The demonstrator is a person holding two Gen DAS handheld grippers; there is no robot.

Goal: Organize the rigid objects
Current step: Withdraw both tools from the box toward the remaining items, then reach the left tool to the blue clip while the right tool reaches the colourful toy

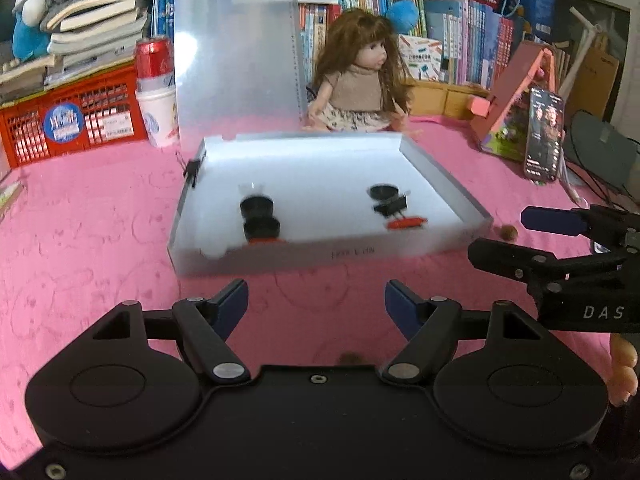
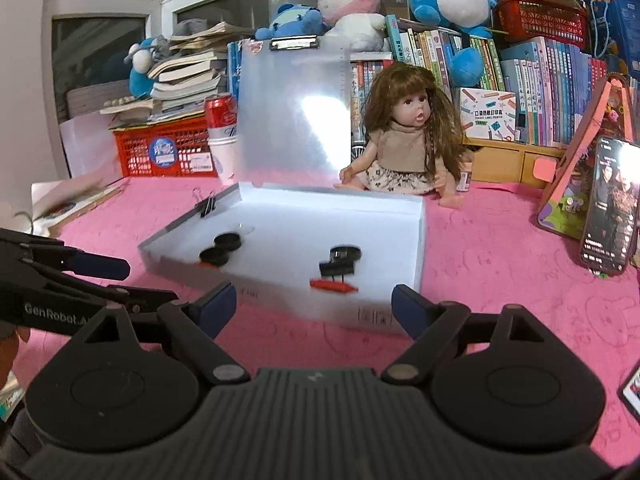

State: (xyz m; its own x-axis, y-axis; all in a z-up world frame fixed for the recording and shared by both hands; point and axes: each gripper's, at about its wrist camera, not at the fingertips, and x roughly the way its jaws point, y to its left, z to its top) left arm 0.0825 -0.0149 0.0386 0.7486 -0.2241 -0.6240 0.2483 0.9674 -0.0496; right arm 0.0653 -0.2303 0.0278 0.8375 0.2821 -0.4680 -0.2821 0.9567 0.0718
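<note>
A translucent plastic box (image 1: 440, 176) (image 2: 418, 240) lies on the pink cloth with its lid (image 1: 236, 60) standing upright behind it. Inside, two black round pieces (image 1: 258, 216) (image 2: 222, 248) sit at the left beside an orange piece. At the right lie a black binder clip (image 1: 392, 206) (image 2: 338, 266), another black round piece and an orange-red piece (image 1: 406, 223) (image 2: 332, 286). A second binder clip (image 2: 207, 205) grips the left wall. My left gripper (image 1: 316, 300) (image 2: 148, 284) hovers open in front of the box. My right gripper (image 2: 314, 304) (image 1: 500, 234) is open at the box's near right corner. Neither holds anything.
A doll (image 1: 360, 80) sits behind the box. A red crate (image 1: 68, 120) under stacked books and a can on a cup (image 1: 156, 92) stand at the left. A phone (image 1: 544, 136) leans on a pink toy house at the right. A small brown ball (image 1: 509, 233) lies by the box.
</note>
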